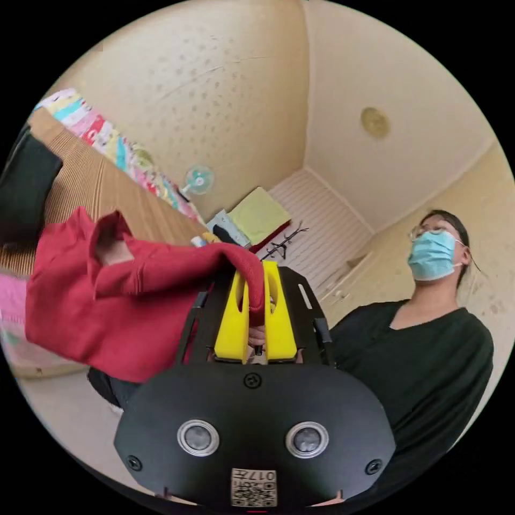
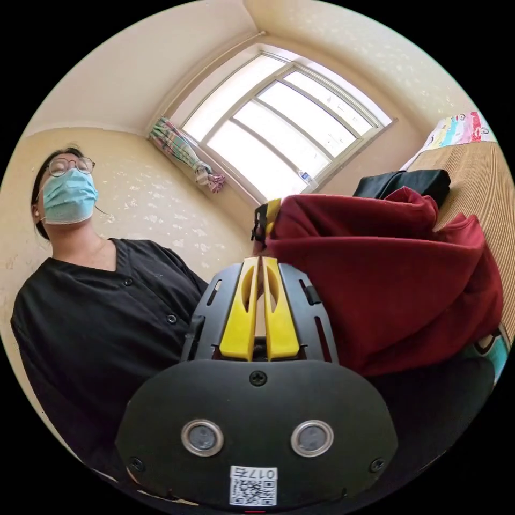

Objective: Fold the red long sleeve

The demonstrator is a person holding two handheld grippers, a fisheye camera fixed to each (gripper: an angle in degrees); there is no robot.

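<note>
- Person (image 2: 102, 300), in a black top, is standing behind both grippers and showing in both views.
- Bed (image 1: 107, 188), with a tan woven mat (image 2: 483, 171) on it, is lying behind the garment; a patterned sheet (image 1: 107, 139) is running along its far edge.
- Red long sleeve (image 1: 102, 306) is hanging bunched in the air in front of the bed, lifted off the mat; in the right gripper view it is showing as a dark red mass (image 2: 397, 279) just beside that gripper's jaws.
- Black folded cloth (image 2: 407, 185) is lying on the mat beyond the red garment.
- Left gripper (image 1: 256, 316) is pinching a fold of the red long sleeve: the yellow jaws are standing nearly together, with red cloth draping over and between their tips. It is also showing in the right gripper view (image 2: 265, 217), at the garment's edge.
- Right gripper (image 2: 260, 263) is standing with its yellow jaws drawn together, a thin slit between them and nothing in it; the red cloth is passing just beside the tips, contact unclear.
- Small fan (image 1: 197, 179) is standing by the far wall.
</note>
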